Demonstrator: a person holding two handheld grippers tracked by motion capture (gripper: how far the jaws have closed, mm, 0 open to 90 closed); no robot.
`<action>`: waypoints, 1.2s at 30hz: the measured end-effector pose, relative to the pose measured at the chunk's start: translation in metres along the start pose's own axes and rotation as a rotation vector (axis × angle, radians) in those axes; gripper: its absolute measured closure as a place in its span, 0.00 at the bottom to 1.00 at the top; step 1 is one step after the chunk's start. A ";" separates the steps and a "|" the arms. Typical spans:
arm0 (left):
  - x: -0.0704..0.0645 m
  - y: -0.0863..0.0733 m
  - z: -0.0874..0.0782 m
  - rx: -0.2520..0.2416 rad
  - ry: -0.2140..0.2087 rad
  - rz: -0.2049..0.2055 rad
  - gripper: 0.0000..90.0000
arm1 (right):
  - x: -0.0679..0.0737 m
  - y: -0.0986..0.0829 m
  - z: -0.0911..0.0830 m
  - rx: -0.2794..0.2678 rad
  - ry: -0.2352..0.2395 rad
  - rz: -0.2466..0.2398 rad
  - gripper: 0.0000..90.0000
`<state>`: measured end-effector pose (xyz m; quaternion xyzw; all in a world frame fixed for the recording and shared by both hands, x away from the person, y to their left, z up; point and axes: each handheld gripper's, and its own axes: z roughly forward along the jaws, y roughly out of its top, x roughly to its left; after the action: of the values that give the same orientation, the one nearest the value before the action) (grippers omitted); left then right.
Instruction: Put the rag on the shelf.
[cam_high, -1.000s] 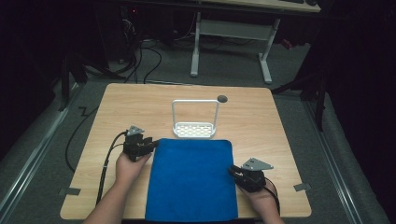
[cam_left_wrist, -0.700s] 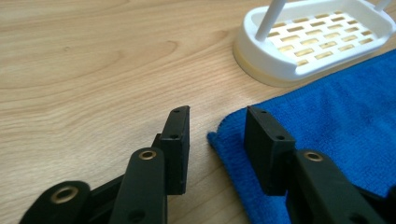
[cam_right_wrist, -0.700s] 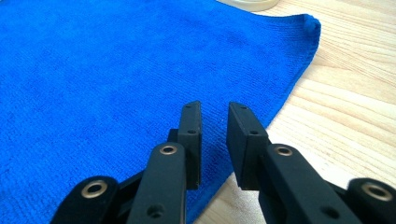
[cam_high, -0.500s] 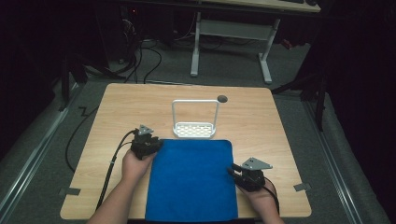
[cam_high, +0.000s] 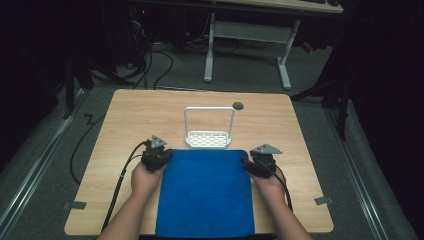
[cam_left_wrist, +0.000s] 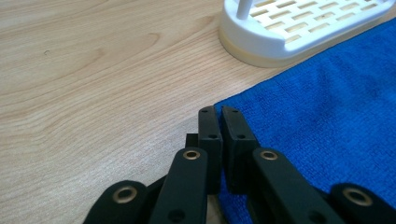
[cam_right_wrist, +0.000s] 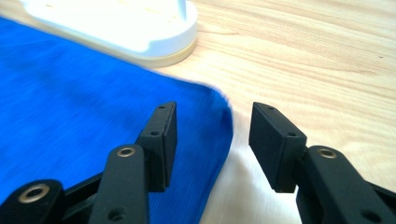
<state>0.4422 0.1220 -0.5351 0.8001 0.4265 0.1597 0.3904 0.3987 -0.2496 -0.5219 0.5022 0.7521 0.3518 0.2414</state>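
Note:
A blue cloth (cam_high: 205, 192) lies flat on the wooden table (cam_high: 145, 117), reaching the near edge. In the left gripper view my left gripper (cam_left_wrist: 219, 112) is at the cloth's (cam_left_wrist: 327, 116) far left corner, jaws shut with the cloth's edge running in between them. From above, that left gripper (cam_high: 161, 155) sits at the same corner. My right gripper (cam_right_wrist: 214, 112) is open at the far right corner: one jaw over the cloth (cam_right_wrist: 70, 93), the other over bare wood. The high view puts the right gripper (cam_high: 252, 162) there too.
A white slotted rack (cam_high: 208, 135) with a tall hoop handle stands just beyond the cloth's far edge, close to both grippers (cam_left_wrist: 299, 32) (cam_right_wrist: 116, 28). A small round hole (cam_high: 238, 106) is in the table behind it. Bare wood lies left, right and beyond.
The right gripper has moved forward from the cloth's near right side to its far right corner. The left gripper has slid slightly right onto the far left corner.

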 end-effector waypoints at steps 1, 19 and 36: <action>0.000 0.000 0.000 0.002 -0.005 -0.002 0.97 | -0.002 0.003 0.007 0.012 -0.009 0.006 0.59; -0.001 -0.003 -0.011 -0.068 -0.012 0.021 0.98 | 0.013 0.008 -0.003 -0.069 0.039 -0.023 0.98; -0.012 -0.006 -0.046 -0.197 -0.031 -0.003 0.98 | 0.017 0.006 -0.031 -0.165 0.086 -0.018 0.98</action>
<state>0.4054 0.1369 -0.5091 0.7594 0.4040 0.1880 0.4741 0.3740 -0.2409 -0.4975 0.4583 0.7347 0.4316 0.2528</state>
